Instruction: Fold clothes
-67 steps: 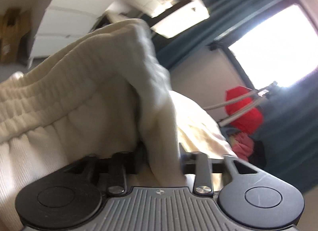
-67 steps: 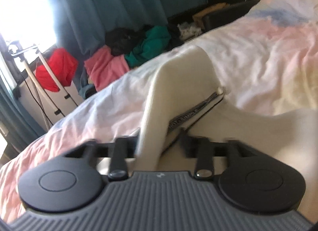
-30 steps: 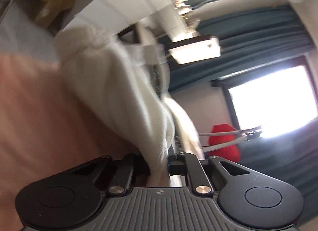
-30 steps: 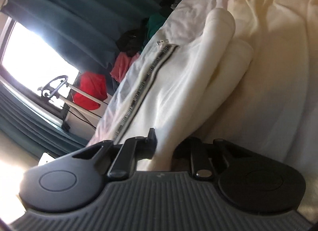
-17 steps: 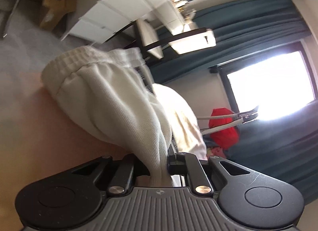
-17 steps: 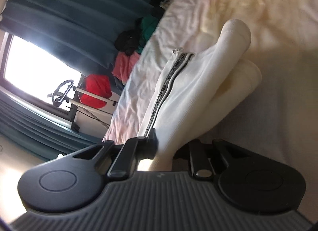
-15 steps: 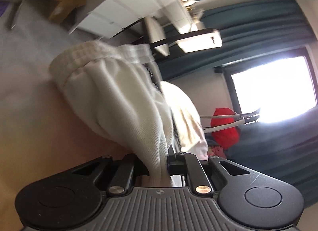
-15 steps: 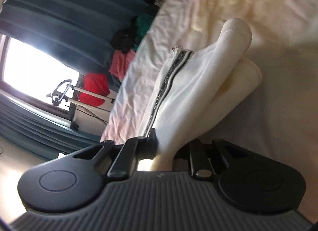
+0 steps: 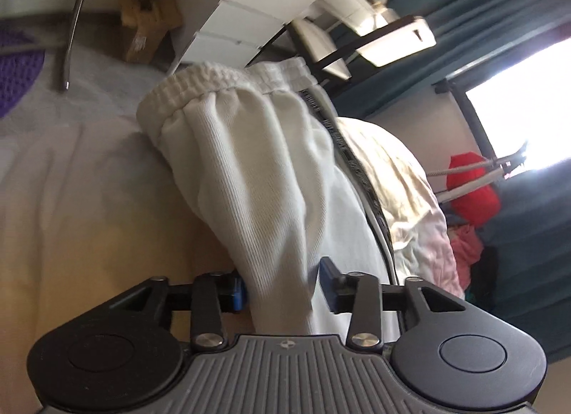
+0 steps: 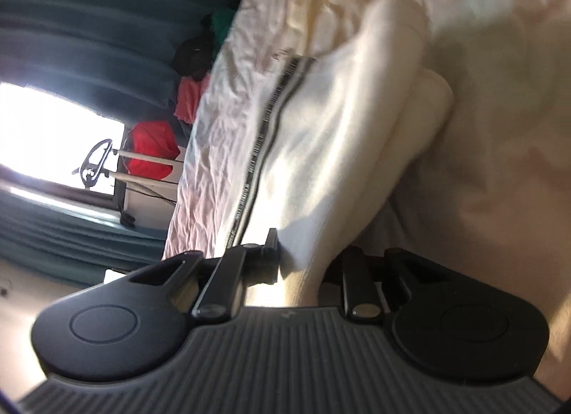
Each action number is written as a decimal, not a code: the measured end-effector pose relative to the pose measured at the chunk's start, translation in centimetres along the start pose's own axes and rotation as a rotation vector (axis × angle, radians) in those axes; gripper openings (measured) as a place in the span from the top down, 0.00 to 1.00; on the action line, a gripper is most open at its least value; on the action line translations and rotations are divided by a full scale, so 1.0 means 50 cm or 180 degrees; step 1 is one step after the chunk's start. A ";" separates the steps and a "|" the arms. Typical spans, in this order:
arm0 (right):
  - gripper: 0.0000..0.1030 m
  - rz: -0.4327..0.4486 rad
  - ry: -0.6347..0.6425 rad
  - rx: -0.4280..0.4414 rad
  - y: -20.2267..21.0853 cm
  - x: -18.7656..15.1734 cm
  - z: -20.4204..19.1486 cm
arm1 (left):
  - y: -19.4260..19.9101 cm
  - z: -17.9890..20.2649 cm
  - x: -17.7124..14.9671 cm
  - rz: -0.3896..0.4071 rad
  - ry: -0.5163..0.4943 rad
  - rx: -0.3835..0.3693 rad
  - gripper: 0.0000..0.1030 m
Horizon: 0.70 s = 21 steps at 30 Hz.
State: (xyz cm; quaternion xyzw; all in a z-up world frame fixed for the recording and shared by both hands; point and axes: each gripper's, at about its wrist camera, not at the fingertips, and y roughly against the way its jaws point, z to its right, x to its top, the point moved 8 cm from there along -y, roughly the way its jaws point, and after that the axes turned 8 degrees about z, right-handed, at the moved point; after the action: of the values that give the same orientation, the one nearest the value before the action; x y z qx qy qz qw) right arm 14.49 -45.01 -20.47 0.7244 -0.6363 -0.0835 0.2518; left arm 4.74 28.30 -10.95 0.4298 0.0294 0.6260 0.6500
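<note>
Grippers tilted down at bed [image 9: 71,200], jaws opening around trousers [image 9: 271,178]

Each view looked forward from its own wrist, tilted down and rolled, close over the bed [image 9: 64,200]. The left view sat just behind the left tool [image 9: 282,289], facing white drawers [image 9: 257,32] at the upper centre of the frame. The right view sat behind the right tool [image 10: 307,264]. Both shared the cream trousers [image 9: 271,178], the red garment [image 10: 151,150], the bright window [image 9: 524,107] and teal curtains [image 10: 89,29].
</note>
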 end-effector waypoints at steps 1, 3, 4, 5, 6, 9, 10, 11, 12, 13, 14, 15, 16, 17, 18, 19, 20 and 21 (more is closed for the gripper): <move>0.64 -0.0034 -0.0090 0.0001 -0.003 0.002 0.008 | 0.011 0.010 -0.006 0.0056 -0.0125 0.0027 0.41; 0.47 -0.0019 -0.0128 0.0031 -0.006 0.008 0.015 | 0.031 0.028 -0.022 0.0209 -0.0506 0.0229 0.28; 0.47 -0.0004 -0.0130 0.0048 -0.008 0.011 0.018 | 0.038 0.039 -0.032 0.0296 -0.0702 0.0352 0.28; 0.47 0.0011 -0.0133 0.0065 -0.009 0.014 0.020 | 0.046 0.051 -0.041 0.0383 -0.0870 0.0429 0.28; 0.47 0.0024 -0.0122 0.0070 -0.013 0.017 0.021 | 0.054 0.066 -0.050 0.0471 -0.1024 0.0478 0.27; 0.47 0.0055 -0.0081 0.0129 -0.030 0.027 0.025 | 0.070 0.120 -0.075 0.0737 -0.1399 0.0466 0.25; 0.47 0.0086 -0.0060 0.0141 -0.035 0.032 0.026 | 0.073 0.139 -0.083 0.0840 -0.1523 0.0469 0.23; 0.47 0.0129 -0.0034 0.0154 -0.039 0.038 0.026 | 0.074 0.156 -0.090 0.0948 -0.1644 0.0476 0.21; 0.47 0.0174 -0.0007 0.0168 -0.043 0.043 0.025 | 0.075 0.172 -0.096 0.1053 -0.1763 0.0479 0.20; 0.47 0.0209 0.0028 0.0194 -0.046 0.049 0.022 | 0.072 0.185 -0.105 0.1080 -0.1833 0.0416 0.20; 0.47 0.0236 0.0068 0.0227 -0.050 0.054 0.018 | 0.066 0.197 -0.116 0.1055 -0.1868 0.0311 0.19; 0.47 0.0263 0.0108 0.0260 -0.053 0.058 0.015 | 0.060 0.208 -0.127 0.1029 -0.1903 0.0205 0.19; 0.47 0.0330 0.0133 0.0318 -0.050 0.065 0.009 | 0.055 0.220 -0.137 0.1003 -0.1938 0.0100 0.19; 0.47 0.0420 0.0149 0.0392 -0.043 0.074 0.002 | 0.045 0.230 -0.148 0.0939 -0.1952 -0.0008 0.19; 0.47 0.0511 0.0165 0.0466 -0.036 0.082 -0.005 | 0.033 0.241 -0.158 0.0867 -0.1964 -0.0092 0.19; 0.47 0.0599 0.0169 0.0537 -0.029 0.090 -0.012 | 0.022 0.252 -0.169 0.0807 -0.1984 -0.0159 0.19; 0.47 0.0686 0.0167 0.0606 -0.021 0.098 -0.017 | 0.008 0.264 -0.182 0.0755 -0.2023 -0.0215 0.19; 0.47 0.0712 0.0170 0.0619 -0.020 0.102 -0.017 | -0.006 0.278 -0.197 0.0715 -0.2093 -0.0276 0.19</move>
State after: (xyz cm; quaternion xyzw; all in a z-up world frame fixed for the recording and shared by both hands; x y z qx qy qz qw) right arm 16.65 -49.66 -19.18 0.6718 -0.7112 0.0263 0.2051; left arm 10.85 12.83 -7.32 0.5809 -0.2556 0.5224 0.5695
